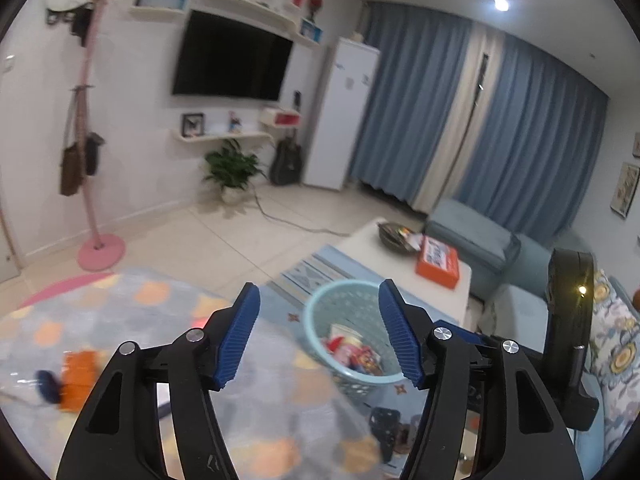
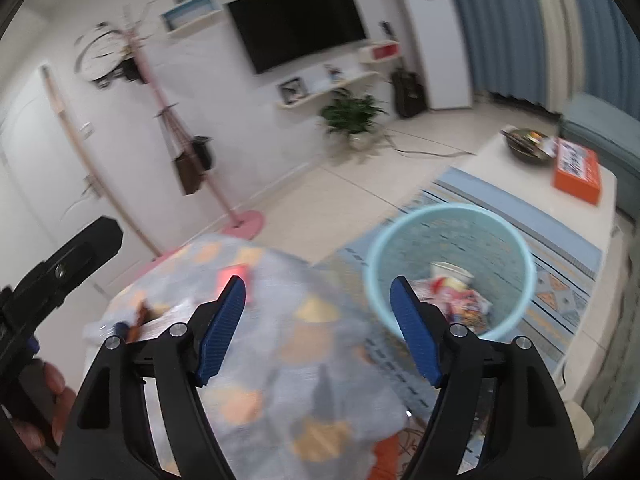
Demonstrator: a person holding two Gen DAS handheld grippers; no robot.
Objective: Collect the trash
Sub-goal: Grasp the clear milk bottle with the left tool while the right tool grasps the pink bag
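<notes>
My left gripper (image 1: 320, 334) and right gripper (image 2: 318, 330) gape, grasping nothing; the pale-blue perforated plastic basket (image 2: 450, 216) of crumpled wrappers (image 2: 460, 300) sits at one o'clock. Orange box (image 2: 576, 174) lettering unreadable.

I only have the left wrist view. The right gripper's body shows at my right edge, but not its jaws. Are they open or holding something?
Observer: The right gripper is open and empty, with the patterned cloth below its jaws.
Operator: My right finger hides part of the basket. What's in there?
Observer: The light blue basket holds a white cup on top of colourful wrappers.
Operator: Anything of my side visible from there?
Observer: Yes. A bare hand grips the left gripper at the lower left edge of the right wrist view.
</notes>
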